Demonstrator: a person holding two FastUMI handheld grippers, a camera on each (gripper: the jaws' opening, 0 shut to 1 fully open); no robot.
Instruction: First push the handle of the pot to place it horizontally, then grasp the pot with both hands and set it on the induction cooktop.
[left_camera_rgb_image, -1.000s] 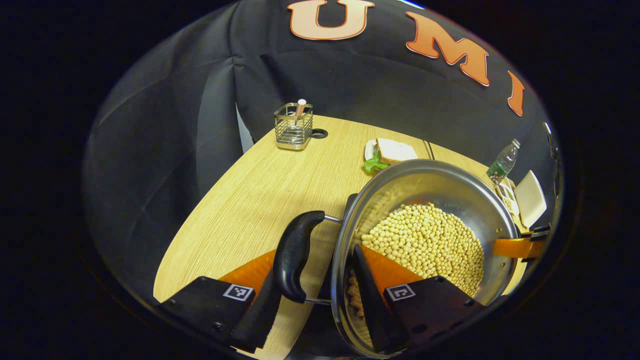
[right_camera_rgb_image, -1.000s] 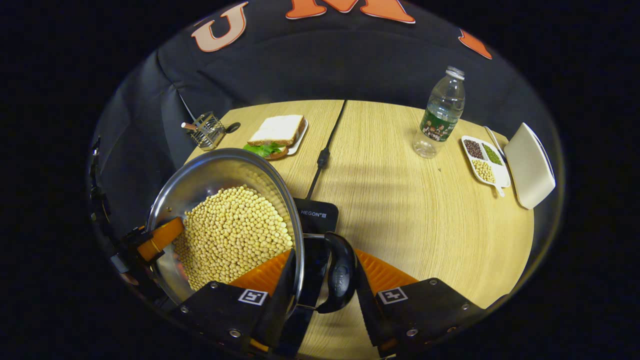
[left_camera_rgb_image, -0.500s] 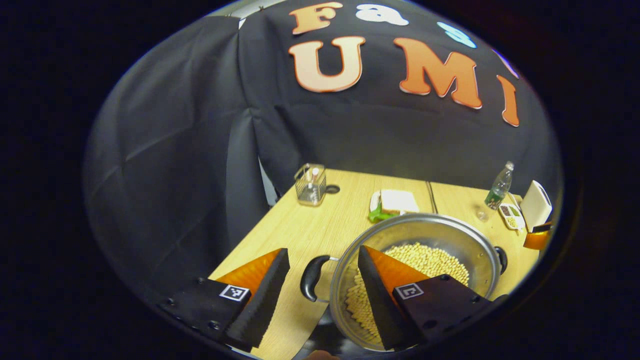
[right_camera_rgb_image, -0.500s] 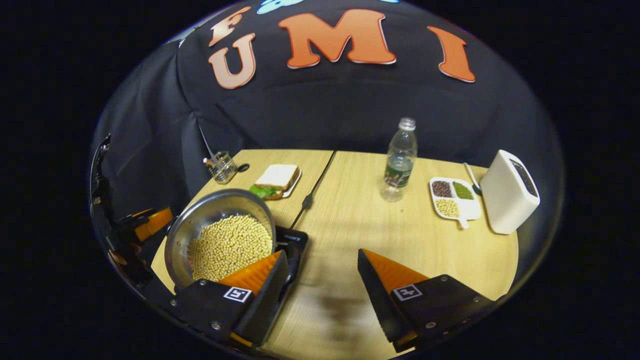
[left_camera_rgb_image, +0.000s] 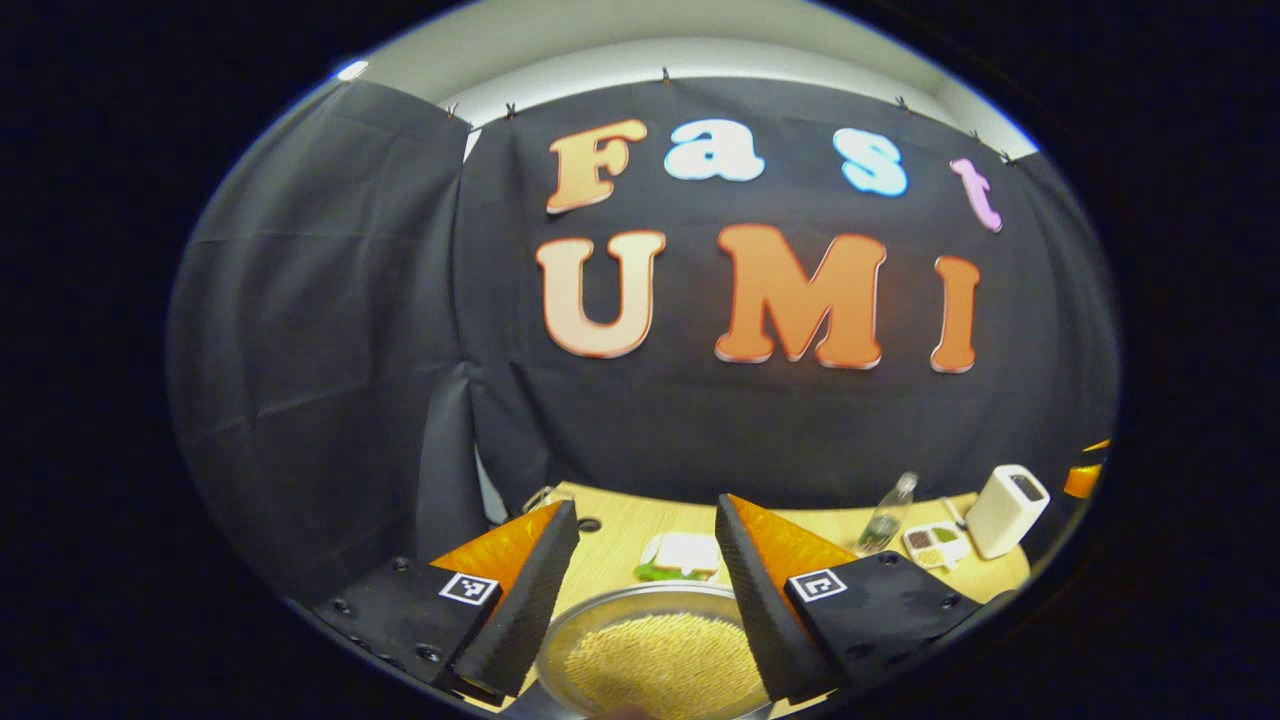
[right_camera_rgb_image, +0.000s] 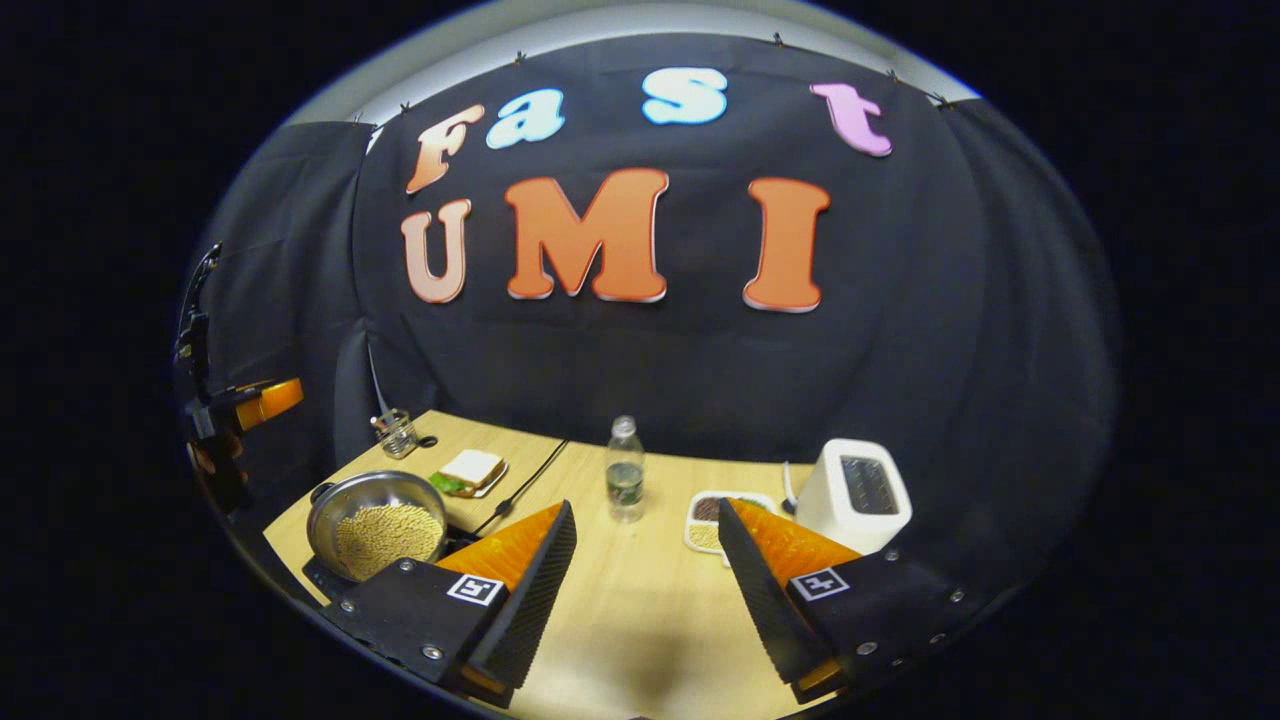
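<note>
I have pulled both claws up and back off the pot (right_camera_rgb_image: 377, 512), which now sits small at lower left of the right gripper view on the induction cooktop (right_camera_rgb_image: 325, 578). My left gripper (left_camera_rgb_image: 645, 580) and right gripper (right_camera_rgb_image: 645, 580) hang spread wide, holding nothing.

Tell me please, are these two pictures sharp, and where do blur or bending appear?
Left gripper view: the pot of beans looks soft and smeared at the bottom edge, while the left tongs stay crisp. Right gripper view: mostly sharp; the table edge bows from fisheye distortion, and a dim shadow lies between the right tongs.
</note>
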